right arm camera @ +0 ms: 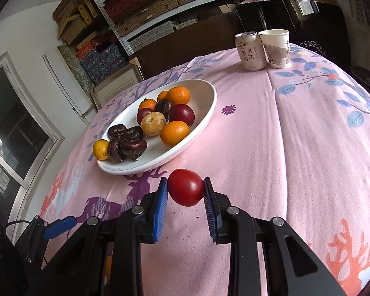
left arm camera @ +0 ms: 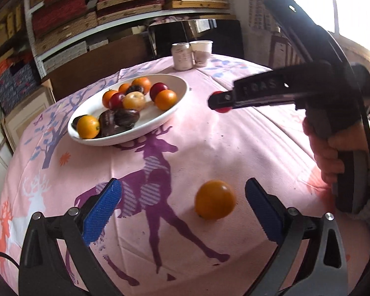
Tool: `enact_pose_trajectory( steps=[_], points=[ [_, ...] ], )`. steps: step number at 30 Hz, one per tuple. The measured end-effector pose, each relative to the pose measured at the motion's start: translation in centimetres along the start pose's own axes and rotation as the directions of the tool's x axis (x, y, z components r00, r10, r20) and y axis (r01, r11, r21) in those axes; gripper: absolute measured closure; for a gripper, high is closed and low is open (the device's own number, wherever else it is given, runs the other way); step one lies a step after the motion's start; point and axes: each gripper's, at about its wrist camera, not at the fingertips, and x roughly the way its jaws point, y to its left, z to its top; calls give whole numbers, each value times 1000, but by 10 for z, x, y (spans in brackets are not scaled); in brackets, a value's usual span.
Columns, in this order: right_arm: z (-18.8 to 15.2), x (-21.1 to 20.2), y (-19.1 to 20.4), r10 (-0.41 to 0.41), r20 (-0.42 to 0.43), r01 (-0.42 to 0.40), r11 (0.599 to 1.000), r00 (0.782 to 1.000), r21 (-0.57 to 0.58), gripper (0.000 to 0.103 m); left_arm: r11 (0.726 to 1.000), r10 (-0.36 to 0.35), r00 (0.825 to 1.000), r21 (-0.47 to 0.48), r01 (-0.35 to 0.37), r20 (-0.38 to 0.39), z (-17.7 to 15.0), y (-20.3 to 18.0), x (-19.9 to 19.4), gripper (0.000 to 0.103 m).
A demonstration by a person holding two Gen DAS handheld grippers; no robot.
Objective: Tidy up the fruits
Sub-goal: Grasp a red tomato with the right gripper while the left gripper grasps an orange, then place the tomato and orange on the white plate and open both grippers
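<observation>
Two claws: right claw (right arm camera: 185,192) clamped on red fruit (right arm camera: 186,187); left claw (left arm camera: 182,207) wide open w/ orange fruit (left arm camera: 214,199) between pads, on desk (left arm camera: 234,148).

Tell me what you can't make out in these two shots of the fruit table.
- Red fruit, left wrist view: mostly hidden behind the right gripper.
- Orange fruit, right wrist view: only a sliver shows behind the gripper's frame.
- White plate, both views: fruits overlap, so an exact count is unsure.
- Can label: too small to read.
</observation>
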Motion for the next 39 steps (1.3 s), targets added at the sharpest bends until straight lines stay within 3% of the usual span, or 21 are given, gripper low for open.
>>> enact_pose_trajectory(
  steps=[2, 5, 8, 11, 12, 13, 15, 22, 31, 39],
  points=[
    [0, -1, 0, 3, 1, -3, 1000, 1000, 1, 74, 998, 37, 999, 49, -36, -21, 0, -10, 5, 5],
    [-2, -2, 1, 6, -2, -6, 1000, 1000, 2, 74, 998, 37, 998, 50, -34, -55, -1, -10, 12, 5],
    [-3, -1, 2, 7, -8, -7, 1000, 1000, 2, 74, 999, -35, 996, -31, 32, -86, -2, 4, 17, 7],
    [-2, -1, 1, 10, -8, -10, 1000, 1000, 4, 74, 983, -155, 978, -117, 140, -136, -5, 13, 28, 44],
    [-2, -1, 1, 10, -9, -10, 1000, 1000, 4, 74, 978, -180, 972, -130, 161, -151, -6, 14, 31, 51],
    [-2, -1, 1, 10, -10, -10, 1000, 1000, 4, 74, 979, -177, 973, -126, 159, -149, -6, 13, 30, 51],
    [-2, -1, 1, 10, -11, -10, 1000, 1000, 5, 74, 978, -188, 972, -121, 172, -144, -7, 10, 28, 65],
    [-3, 2, 0, 9, -20, -9, 1000, 1000, 9, 74, 969, -208, 969, -166, 185, -135, -8, 18, 26, 66],
    [-7, 3, 1, 12, -24, -12, 1000, 1000, 13, 74, 965, -168, 979, -220, 140, -113, -4, 38, 26, 66],
    [10, 0, 22, 76, -3, -76, 997, 997, -24, 74, 948, -82, 996, -313, 65, -42, 51, 99, 32, 66]
  ],
)
